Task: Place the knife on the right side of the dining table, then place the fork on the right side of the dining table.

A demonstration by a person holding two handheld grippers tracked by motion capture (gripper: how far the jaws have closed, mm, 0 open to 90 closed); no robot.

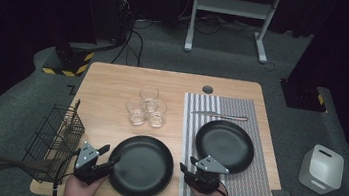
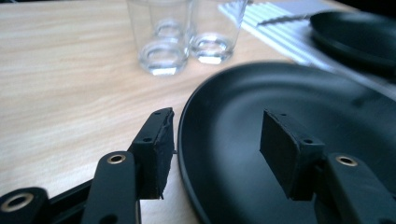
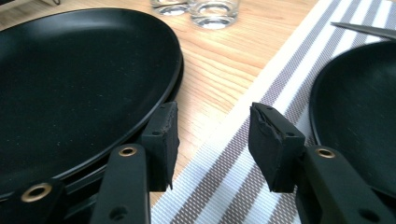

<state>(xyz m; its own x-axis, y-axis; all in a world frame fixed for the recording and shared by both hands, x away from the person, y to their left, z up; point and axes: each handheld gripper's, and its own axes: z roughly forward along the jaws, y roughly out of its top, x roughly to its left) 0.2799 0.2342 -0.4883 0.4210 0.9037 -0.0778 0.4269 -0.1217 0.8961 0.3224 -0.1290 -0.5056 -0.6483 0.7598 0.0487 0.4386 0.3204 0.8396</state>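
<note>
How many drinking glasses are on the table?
3, clustered mid-table behind the near black plate: one at the back, one front left, one front right. None seems hidden.

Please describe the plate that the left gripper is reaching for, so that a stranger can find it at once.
On the wooden table, look along the near edge, left of the striped placemat. The black plate lies there on bare wood; the other black plate lies on the placemat.
</note>
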